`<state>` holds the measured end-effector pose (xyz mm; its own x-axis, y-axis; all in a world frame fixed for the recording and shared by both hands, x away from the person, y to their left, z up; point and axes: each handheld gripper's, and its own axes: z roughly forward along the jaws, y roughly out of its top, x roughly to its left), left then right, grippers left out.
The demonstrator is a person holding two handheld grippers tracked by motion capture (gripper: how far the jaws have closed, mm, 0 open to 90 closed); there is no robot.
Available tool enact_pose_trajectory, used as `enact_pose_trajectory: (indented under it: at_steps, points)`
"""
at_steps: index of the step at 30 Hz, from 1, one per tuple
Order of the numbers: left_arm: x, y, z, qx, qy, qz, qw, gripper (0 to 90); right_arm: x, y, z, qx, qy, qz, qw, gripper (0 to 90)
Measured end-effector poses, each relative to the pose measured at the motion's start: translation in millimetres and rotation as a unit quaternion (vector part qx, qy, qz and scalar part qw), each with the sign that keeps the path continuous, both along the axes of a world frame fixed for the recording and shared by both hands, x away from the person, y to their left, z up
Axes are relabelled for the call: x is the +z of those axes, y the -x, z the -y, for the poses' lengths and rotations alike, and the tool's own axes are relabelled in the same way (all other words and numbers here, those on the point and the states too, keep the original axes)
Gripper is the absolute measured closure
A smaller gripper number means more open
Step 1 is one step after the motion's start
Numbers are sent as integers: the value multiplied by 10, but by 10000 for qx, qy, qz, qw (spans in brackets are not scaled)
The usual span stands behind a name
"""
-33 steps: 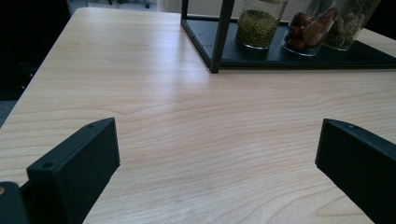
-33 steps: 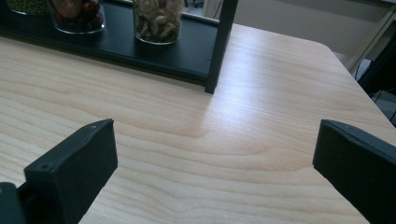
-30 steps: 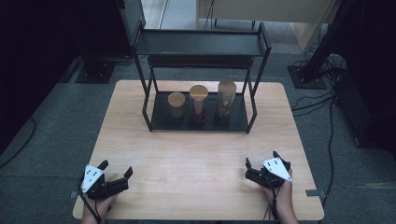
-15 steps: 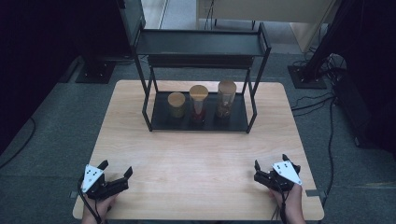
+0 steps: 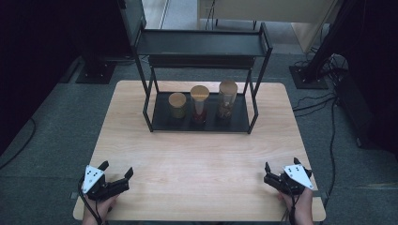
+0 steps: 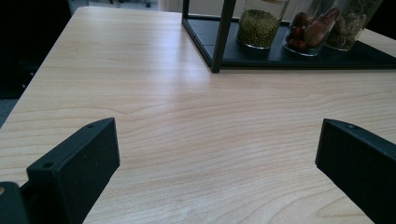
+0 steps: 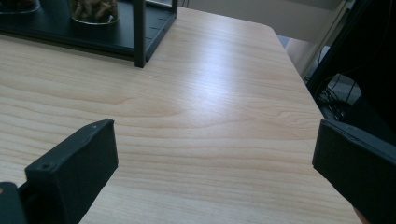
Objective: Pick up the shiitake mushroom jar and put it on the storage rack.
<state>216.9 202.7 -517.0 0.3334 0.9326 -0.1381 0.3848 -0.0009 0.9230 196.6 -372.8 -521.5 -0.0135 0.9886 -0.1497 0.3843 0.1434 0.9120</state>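
Two grippers, left gripper and right gripper, jaws spread, three jars on rack

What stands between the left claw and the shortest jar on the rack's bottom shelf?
On the bare table nothing lies between the left claw and the shortest jar. The rack's front left post stands just beside that line, with the shelf's low front lip ahead of the jar.

The room around the table was dim, almost black at both sides, while the wooden top itself was evenly lit from above. A pale sheen lay across the wood in the right gripper view. The rack cast soft shadow beneath. Near jaws looked slightly soft; the high view was grainy.
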Motion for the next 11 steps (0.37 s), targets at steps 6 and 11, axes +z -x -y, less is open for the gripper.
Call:
enact_pose_trajectory:
  at_steps: [6, 11]
  points:
    - [0, 2, 2, 7, -9, 1, 10000, 0, 5, 40, 115, -110, -113, -32, 9999, 2]
    - [0, -5, 3, 11, -22, -13, 10000, 0, 12, 61, 198, -186, -416, -31, 9990, 2]
